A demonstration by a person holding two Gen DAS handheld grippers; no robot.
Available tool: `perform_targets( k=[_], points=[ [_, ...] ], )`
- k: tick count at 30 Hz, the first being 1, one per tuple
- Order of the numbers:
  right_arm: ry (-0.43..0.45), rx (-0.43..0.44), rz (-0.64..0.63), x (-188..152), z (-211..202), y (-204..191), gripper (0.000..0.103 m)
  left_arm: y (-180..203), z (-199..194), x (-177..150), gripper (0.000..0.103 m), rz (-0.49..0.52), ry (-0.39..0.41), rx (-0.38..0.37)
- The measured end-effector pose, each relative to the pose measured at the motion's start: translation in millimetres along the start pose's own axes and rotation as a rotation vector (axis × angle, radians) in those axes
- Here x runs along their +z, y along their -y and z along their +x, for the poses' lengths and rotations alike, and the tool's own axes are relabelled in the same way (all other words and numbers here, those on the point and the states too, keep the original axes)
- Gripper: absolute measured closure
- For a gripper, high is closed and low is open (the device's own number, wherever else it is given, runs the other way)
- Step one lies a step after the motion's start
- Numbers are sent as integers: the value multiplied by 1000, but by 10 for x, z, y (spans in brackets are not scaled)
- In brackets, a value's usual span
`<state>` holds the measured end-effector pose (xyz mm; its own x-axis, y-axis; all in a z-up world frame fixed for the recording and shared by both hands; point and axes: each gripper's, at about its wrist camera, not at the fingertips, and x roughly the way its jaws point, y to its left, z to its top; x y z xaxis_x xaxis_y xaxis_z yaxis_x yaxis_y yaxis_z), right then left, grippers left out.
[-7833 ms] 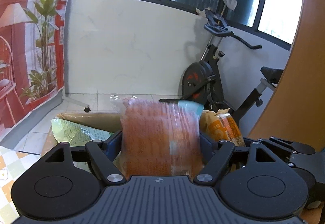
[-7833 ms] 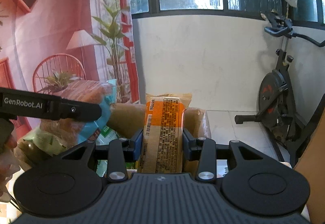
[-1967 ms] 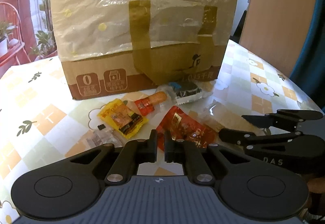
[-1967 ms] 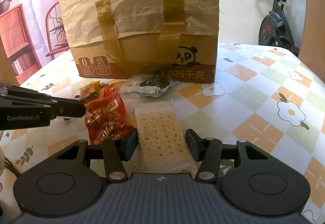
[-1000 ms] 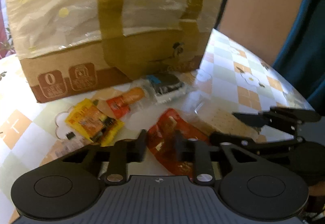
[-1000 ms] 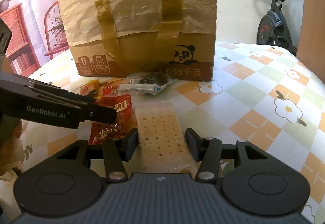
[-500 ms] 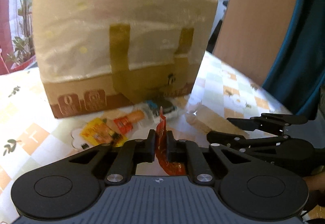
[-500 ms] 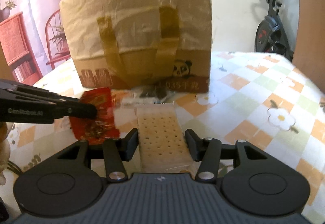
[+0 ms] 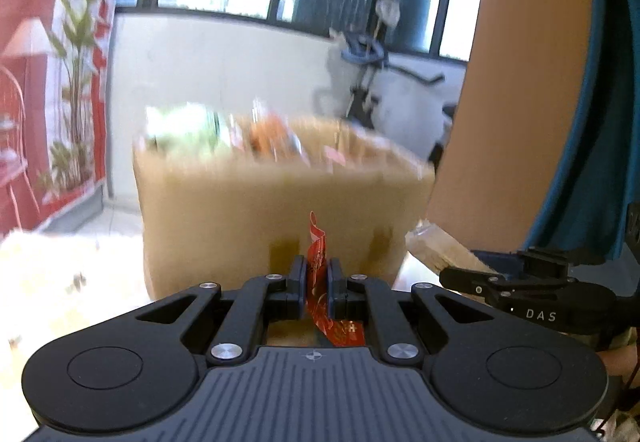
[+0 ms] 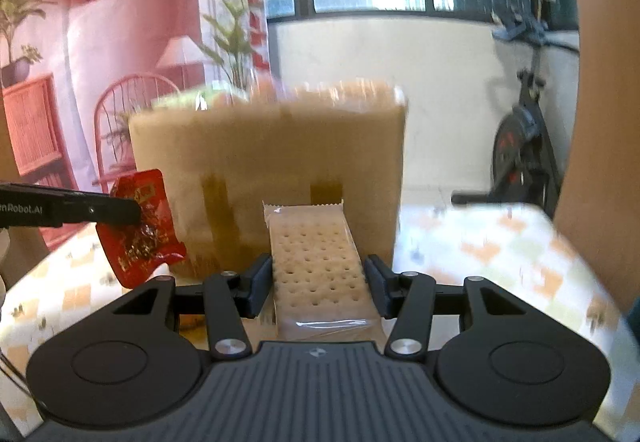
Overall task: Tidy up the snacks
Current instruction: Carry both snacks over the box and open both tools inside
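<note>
My left gripper [image 9: 317, 274] is shut on a red snack packet [image 9: 318, 262], held edge-on in the air in front of the brown paper bag [image 9: 256, 209]. The packet also shows in the right wrist view [image 10: 140, 230], pinched by the left gripper [image 10: 132, 211]. My right gripper [image 10: 318, 278] is shut on a clear-wrapped cracker pack [image 10: 316, 258], raised before the same bag [image 10: 280, 161]. The cracker pack also shows at the right of the left wrist view [image 9: 440, 250]. Snacks poke out of the bag's open top [image 9: 224, 133], blurred.
The bag stands on a table with a floral checked cloth [image 10: 500, 242]. An exercise bike [image 10: 524, 145] stands behind at the right. A wooden panel [image 9: 512, 81] rises at the right. A red printed backdrop [image 10: 80, 61] hangs at the left.
Both grippers have risen from the table with their packets; the bag's open top has come into view. The left gripper shut on the red packet about half a second ago.
</note>
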<state>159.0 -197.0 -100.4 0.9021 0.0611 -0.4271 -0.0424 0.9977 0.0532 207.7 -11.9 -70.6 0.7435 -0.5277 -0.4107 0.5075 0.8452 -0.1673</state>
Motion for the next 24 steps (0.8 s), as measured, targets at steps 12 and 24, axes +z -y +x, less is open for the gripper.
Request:
perform_targets(
  k=[12, 24],
  points=[
    [154, 24, -45, 1082, 287, -39, 50, -66, 414, 926, 92, 41, 117, 57],
    [61, -22, 35, 1508, 1294, 100, 48, -313, 1039, 1146, 56, 13, 6, 151]
  ],
)
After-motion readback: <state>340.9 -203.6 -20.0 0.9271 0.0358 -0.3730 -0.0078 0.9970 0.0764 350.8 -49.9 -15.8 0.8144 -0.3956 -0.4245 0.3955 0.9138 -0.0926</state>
